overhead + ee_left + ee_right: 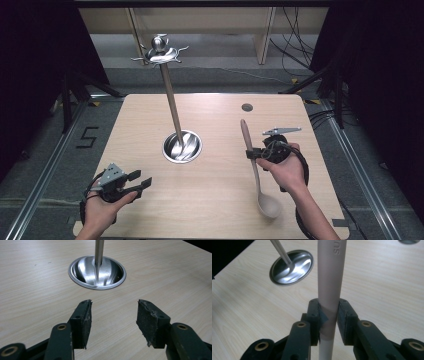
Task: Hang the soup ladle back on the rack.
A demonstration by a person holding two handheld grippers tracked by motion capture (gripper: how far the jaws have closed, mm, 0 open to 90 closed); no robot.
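Right gripper view showed the right gripper [329, 315] with its jaws clamped on the handle of the long beige plastic ladle [330, 277], whose bowl [268, 205] hung toward the person over the pale wooden bench [215, 200], right of the polished steel utensil stand [172, 110] with its round base dish [182, 146]. The left gripper [142, 183] rested near the bench's left front, jaws wide and empty. Judged light, rigid and smooth, the ladle could pivot bowl-down, so a mid-handle hold suited it.

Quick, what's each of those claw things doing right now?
Left gripper: open, holding nothing.
Right gripper: closed on the ladle handle.
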